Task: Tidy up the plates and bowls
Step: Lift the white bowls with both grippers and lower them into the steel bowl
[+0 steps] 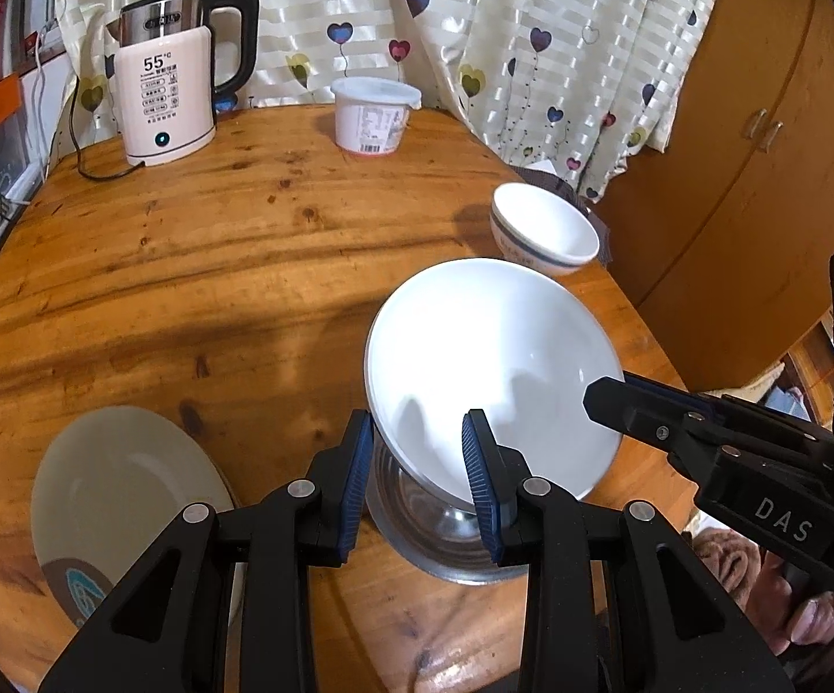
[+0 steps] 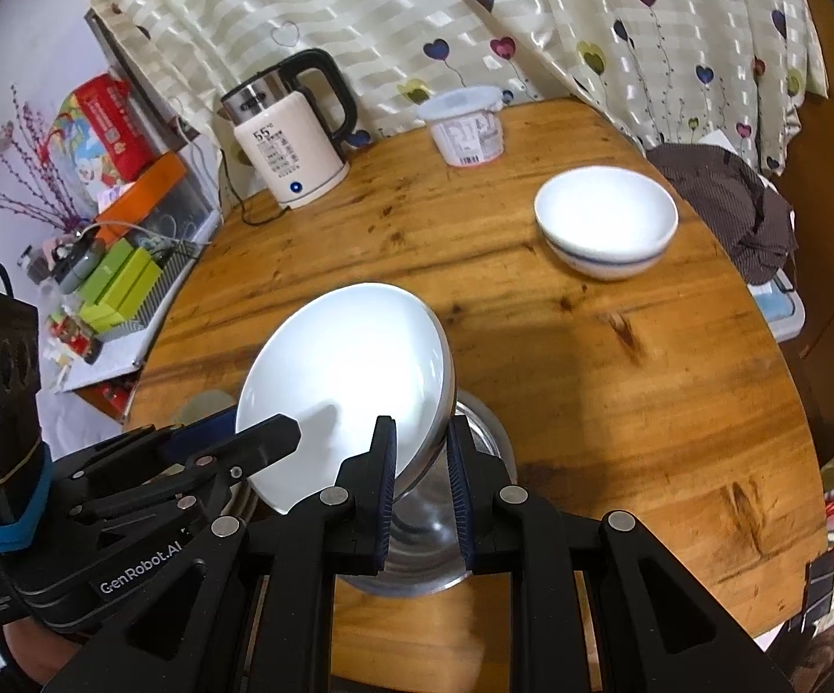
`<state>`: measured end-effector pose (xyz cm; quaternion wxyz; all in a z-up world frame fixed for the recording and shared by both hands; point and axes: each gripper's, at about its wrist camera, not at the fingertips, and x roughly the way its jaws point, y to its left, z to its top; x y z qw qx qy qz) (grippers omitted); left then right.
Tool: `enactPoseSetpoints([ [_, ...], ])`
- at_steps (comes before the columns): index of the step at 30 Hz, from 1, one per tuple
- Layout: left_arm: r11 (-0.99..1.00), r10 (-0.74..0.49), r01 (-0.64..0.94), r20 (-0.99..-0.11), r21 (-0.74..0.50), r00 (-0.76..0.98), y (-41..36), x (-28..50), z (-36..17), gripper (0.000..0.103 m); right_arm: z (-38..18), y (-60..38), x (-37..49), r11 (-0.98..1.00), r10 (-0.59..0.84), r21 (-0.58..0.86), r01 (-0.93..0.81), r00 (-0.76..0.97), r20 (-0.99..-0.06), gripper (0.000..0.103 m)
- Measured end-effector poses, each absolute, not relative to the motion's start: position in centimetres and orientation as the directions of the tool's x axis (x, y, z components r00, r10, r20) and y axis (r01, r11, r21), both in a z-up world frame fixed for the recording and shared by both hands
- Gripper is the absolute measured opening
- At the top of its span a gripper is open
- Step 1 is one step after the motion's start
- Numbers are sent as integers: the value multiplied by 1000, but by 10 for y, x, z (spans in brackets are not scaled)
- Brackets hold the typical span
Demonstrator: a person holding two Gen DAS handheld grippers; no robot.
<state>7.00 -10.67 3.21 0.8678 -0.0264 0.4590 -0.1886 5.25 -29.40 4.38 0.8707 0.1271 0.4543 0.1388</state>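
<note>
Fingers of the left gripper pinch the near rim of the white plate, which tilts above the steel bowl; left of that bowl lies a beige plate. On the plate's far edge the right gripper clamps too (glazed china: stiff, slick, breakable). Beyond the steel bowl waits a white bowl.

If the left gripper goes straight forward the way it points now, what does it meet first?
The left gripper is already clamped on the tilted white plate, which it holds together with the right gripper. Pushed straight on, the plate would probably meet the bare wooden table first; the white bowl sits off to the right.
</note>
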Motion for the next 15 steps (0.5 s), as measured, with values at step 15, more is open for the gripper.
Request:
enactPoseSetpoints([
  [15,926,-346,308,-822,-220,452,-119,62,7,33,15,-303,44,931,351,354,-91,498,-793,18],
])
